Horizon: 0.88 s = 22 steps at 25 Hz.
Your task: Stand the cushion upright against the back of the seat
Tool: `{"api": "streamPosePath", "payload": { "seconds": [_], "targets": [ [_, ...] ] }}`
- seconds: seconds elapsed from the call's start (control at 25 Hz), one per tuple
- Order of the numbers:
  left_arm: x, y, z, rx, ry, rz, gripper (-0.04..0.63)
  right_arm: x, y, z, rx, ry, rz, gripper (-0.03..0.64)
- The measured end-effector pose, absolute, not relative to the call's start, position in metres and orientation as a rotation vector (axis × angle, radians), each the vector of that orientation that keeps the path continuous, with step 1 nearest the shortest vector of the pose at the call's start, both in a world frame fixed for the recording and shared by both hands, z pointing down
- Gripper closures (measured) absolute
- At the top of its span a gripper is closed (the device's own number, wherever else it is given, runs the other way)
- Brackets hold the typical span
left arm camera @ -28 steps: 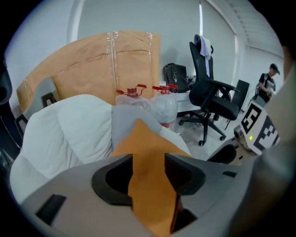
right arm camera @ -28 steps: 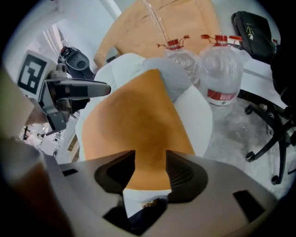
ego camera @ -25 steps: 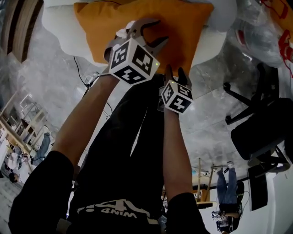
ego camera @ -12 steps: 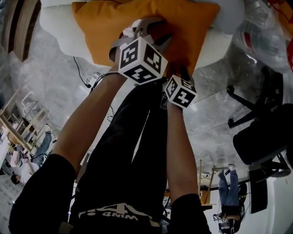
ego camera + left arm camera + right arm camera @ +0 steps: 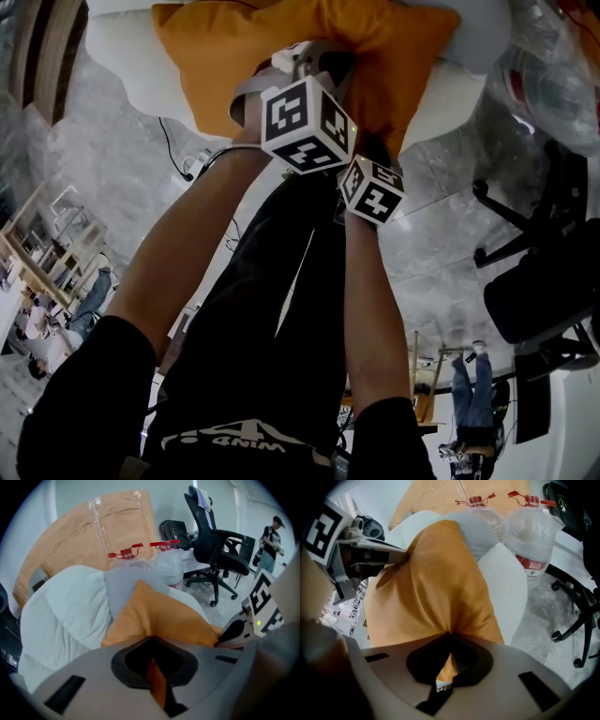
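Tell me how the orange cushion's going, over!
Left gripper and right gripper: jaws just closed on the cushion, near edge. Cushion lies on white seat, not upright yet. Water bottles beyond seat, not blocking.

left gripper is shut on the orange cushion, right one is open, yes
No: the right gripper is not open. Its jaws have just closed on a fold of the orange cushion, as the right gripper view shows. The left gripper has just closed on it too.

cushion [image 5: 281,56] on seat [image 5: 122,66] | left tongs [image 5: 151,640] beside right tongs [image 5: 449,635] at its near edge | bottles [image 5: 532,531] right of seat
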State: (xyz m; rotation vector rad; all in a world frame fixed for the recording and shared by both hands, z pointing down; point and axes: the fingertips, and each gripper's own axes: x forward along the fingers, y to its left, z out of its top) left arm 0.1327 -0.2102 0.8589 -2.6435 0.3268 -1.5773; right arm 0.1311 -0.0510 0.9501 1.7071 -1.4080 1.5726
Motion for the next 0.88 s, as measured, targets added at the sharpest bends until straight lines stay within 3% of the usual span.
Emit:
{"api": "streamPosePath", "payload": {
  "seconds": [0.48, 0.88],
  "targets": [
    [0.127, -0.207, 0.835, -2.774, 0.366, -1.523, 0.586, 0.129, -0.047, 0.929, 1.764, -1.491, 1.637, 0.591],
    [0.085, -0.237, 0.773, -2.87, 0.626, -1.4, 0.586, 0.114, -0.072, 0.853, 1.857, -1.686, 1.575, 0.592]
  ]
}}
